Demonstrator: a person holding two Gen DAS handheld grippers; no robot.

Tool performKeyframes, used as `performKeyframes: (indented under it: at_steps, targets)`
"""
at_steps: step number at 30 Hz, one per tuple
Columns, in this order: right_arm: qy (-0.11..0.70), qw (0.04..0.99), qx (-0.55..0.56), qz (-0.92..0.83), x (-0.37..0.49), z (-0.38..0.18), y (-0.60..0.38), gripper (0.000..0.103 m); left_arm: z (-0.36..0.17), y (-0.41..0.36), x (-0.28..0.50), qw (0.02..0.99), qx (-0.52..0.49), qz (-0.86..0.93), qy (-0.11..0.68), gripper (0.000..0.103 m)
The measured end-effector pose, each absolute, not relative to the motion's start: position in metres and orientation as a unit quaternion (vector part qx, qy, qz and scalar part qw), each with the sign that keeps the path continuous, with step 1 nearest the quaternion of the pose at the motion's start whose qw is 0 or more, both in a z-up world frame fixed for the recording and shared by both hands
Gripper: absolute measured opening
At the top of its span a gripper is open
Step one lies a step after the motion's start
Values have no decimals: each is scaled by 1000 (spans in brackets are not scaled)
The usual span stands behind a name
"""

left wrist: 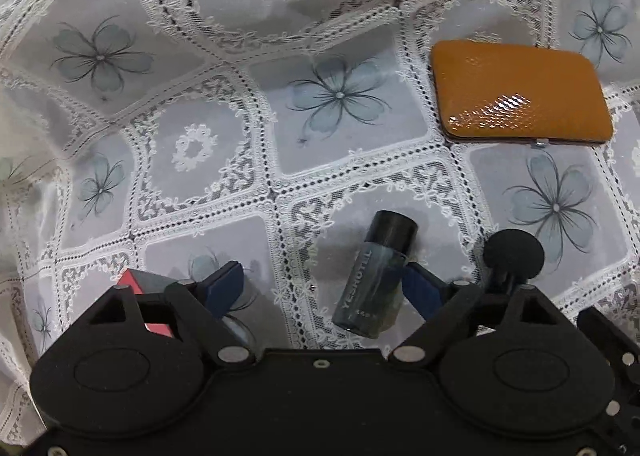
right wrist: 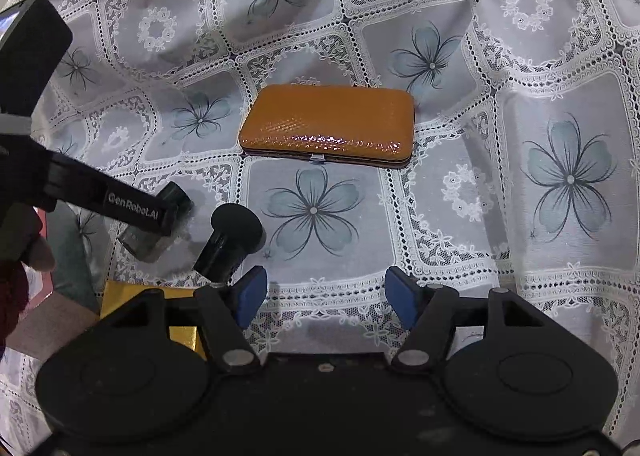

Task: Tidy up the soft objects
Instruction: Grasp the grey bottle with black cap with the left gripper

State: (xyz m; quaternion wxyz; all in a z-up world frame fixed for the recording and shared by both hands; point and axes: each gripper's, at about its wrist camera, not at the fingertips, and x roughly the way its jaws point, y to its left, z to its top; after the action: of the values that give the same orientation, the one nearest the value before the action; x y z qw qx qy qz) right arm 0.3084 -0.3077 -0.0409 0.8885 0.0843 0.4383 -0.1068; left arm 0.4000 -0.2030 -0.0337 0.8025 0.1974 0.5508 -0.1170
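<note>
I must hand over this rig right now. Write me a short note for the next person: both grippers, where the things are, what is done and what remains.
Left gripper: jaws apart, low over the lace tablecloth, around the small dark bottle, which lies on its side. The right-hand pad looks to be at the bottle; the other pad is clear, so no grip yet.
Right gripper: open, empty, above the cloth.
Orange case: closed, flat on the cloth ahead of the right gripper, untouched.
Red box and yellow box: only partly seen at the near edge.
Done: nothing visibly put away.
Left: probably grip the bottle, then move the case.
</note>
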Motion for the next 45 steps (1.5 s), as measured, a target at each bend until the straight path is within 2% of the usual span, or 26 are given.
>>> performKeyframes:
  at_steps: [13,24,27,35,45]
  targets:
    - [433,892,86,-96,312,-41,-307,65,-34,-209,396,784,289,-123,535,83]
    - [434,893,76,-93,322,-40,-302,66,-30,-185,418,796,252,-62,547,82]
    - [436,892,77,-91,323,-42,-302,66,-30,-176,425,793,218,-68,565,82]
    - [435,892,84,-89,321,-45,-304,66,-23,-145,440,759,-42,-72,646,83]
    - [432,894,84,-85,315,-45,-308,66,-32,-167,443,772,-67,-38,631,83]
